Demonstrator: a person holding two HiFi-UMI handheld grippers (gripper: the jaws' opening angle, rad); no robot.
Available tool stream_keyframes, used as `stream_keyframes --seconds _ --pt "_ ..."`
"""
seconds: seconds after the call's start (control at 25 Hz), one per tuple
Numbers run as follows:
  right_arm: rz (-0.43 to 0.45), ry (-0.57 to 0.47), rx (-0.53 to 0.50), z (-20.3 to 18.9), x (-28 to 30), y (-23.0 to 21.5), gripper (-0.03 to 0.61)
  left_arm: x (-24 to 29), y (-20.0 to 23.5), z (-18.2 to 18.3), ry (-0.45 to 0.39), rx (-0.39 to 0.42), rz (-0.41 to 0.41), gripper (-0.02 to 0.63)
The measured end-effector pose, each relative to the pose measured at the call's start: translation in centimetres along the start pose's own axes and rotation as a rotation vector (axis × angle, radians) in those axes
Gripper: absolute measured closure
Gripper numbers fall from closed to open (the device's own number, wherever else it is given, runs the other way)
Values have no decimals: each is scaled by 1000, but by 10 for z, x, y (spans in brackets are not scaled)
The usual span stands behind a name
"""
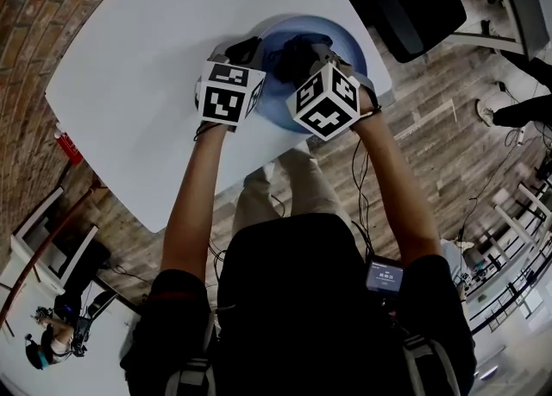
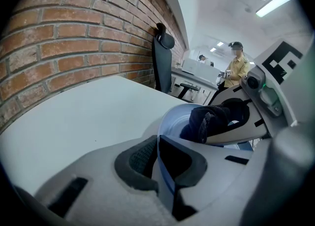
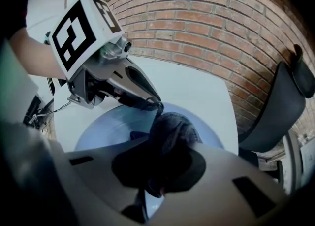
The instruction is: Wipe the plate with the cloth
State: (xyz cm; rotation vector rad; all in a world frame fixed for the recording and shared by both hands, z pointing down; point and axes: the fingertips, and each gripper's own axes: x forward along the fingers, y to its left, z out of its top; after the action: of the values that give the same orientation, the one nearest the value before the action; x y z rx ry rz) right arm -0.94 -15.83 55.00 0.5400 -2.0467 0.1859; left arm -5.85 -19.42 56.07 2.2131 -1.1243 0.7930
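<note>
Head view: both tongs are over the blue plate (image 1: 349,36) near the white table's (image 1: 147,66) edge. The left gripper (image 1: 253,47) is at the rim and the right gripper (image 1: 300,47) is just beside it.

Left gripper view: the jaws are clamped on the plate's rim, with the edge sandwiched between the pads.

Right gripper view: the jaws are pinching a dark cloth (image 3: 172,129). It's bunched up just ahead of them, sitting on the plate right next to the left gripper's tips.

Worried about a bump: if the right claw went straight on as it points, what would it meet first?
Probably the left claw, clamped on the plate rim just beyond the held cloth; depth is unclear.
</note>
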Motion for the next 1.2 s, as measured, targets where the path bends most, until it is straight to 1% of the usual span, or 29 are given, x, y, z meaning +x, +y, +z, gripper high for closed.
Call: stream_keyframes --seconds 0.28,0.48,0.64,0.76,0.96,1.08,1.2 --pt "-18 13 20 -10 -3 -6 537 1 2 -1 6 7 0 584" --pt "-32 0 32 -11 -1 -5 537 0 1 1 -3 14 17 584" --pt "-17 5 47 -11 -1 -5 537 -8 2 5 -31 13 48 584" --pt "-12 2 72 -10 -2 -6 537 -18 1 10 -43 19 50 584" --pt "-10 -31 132 -7 -12 -7 537 -42 3 16 -47 18 61 584" --pt "-34 -51 149 -6 -26 -8 537 -55 -1 19 -65 3 65 584" --pt "-69 -96 151 1 -42 -8 537 -67 -10 21 -83 9 62 584"
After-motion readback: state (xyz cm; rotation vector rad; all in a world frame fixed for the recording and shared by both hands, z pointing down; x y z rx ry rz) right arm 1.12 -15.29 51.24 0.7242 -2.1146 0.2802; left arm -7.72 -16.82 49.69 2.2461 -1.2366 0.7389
